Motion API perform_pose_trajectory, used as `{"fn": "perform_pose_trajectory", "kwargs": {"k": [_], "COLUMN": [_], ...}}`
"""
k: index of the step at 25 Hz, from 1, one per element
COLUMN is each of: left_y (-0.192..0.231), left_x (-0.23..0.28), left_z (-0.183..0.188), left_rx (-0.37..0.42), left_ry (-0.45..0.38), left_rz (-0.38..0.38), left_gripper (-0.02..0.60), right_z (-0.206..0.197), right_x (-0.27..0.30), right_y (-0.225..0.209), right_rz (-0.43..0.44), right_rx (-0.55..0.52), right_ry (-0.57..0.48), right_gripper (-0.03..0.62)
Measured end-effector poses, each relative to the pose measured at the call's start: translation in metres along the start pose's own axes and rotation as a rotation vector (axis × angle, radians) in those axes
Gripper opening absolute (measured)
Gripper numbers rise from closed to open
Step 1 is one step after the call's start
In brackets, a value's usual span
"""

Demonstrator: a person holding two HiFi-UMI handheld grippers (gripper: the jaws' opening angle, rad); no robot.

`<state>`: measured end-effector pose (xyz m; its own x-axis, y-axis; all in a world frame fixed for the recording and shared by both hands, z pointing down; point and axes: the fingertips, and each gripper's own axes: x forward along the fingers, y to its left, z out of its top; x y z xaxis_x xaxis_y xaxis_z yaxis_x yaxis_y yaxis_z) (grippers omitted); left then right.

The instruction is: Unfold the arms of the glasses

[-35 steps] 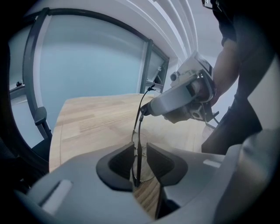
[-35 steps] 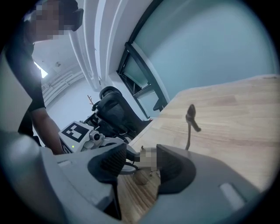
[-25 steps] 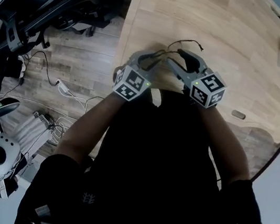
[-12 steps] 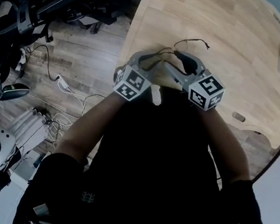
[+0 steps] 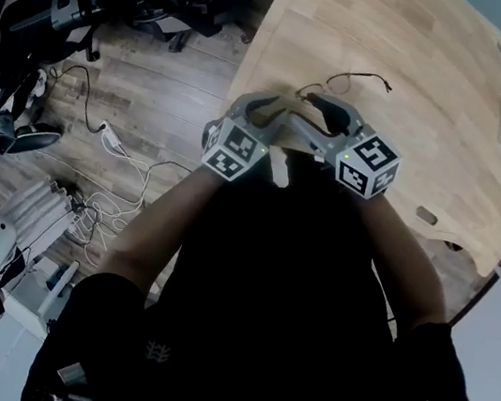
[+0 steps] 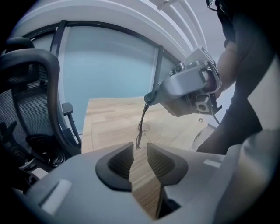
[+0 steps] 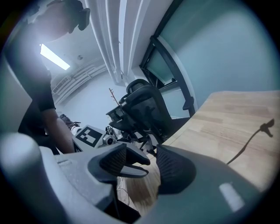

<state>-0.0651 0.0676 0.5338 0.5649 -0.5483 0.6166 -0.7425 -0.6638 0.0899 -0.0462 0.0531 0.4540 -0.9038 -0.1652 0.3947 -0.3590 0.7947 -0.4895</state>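
1. Since both grippers meet just above the near edge of the worktop (image 5: 426,62), the glasses (image 6: 142,121) hang in the air between them and do not rest on the wood.
2. My left gripper (image 6: 139,153) is closed to a sliver. A thin dark bar of the frame runs down to its tips and ends there. I judge the bar pinched there, though the contact is too fine to confirm.
3. My right gripper (image 7: 142,156) is part closed. A flat dark piece of the frame lies against one pad and reaches across the gap. The left gripper view shows it gripping the upper end of that same bar.
4. One arm (image 7: 249,141) stands out free over the worktop, touching nothing I can see. I judge it open or nearly so. I cannot tell the state of the other.
5. The step in hand, as I judge it, is swinging an arm out about its hinge. To do it well, hold the frame firm with one gripper. Move only the other gripper, slowly, in the plane of the hinge, and stop at the hinge's limit.
6. Risks: the wire is thin, so a twist or a harder squeeze could bend it. A loose pinch could let the glasses drop past the worktop edge to the floor.
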Motion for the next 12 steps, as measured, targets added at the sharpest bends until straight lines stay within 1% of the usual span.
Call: {"fn": "perform_pose_trajectory", "kwargs": {"k": [8,10,12], "left_y": [0.0038,0.0041,0.0045], "left_x": [-0.0094,-0.0103,-0.0116], "left_z": [-0.007,-0.0062,-0.0033], "left_rx": [-0.009,-0.007,-0.012], "left_ry": [-0.003,-0.003,-0.007], "left_rz": [0.015,0.017,0.019], "left_gripper": [0.106,0.106,0.106], "right_z": [-0.0002,0.0023,0.0068], "right_x": [0.0098,0.0077,0.0013], "right_y": [0.0101,0.011,0.0078], "right_rz": [0.028,0.032,0.017], "right_rx": [-0.008,-0.022,-0.051], "right_ry": [0.007,-0.002,-0.016], "right_gripper": [0.204,0.204,0.204]}}
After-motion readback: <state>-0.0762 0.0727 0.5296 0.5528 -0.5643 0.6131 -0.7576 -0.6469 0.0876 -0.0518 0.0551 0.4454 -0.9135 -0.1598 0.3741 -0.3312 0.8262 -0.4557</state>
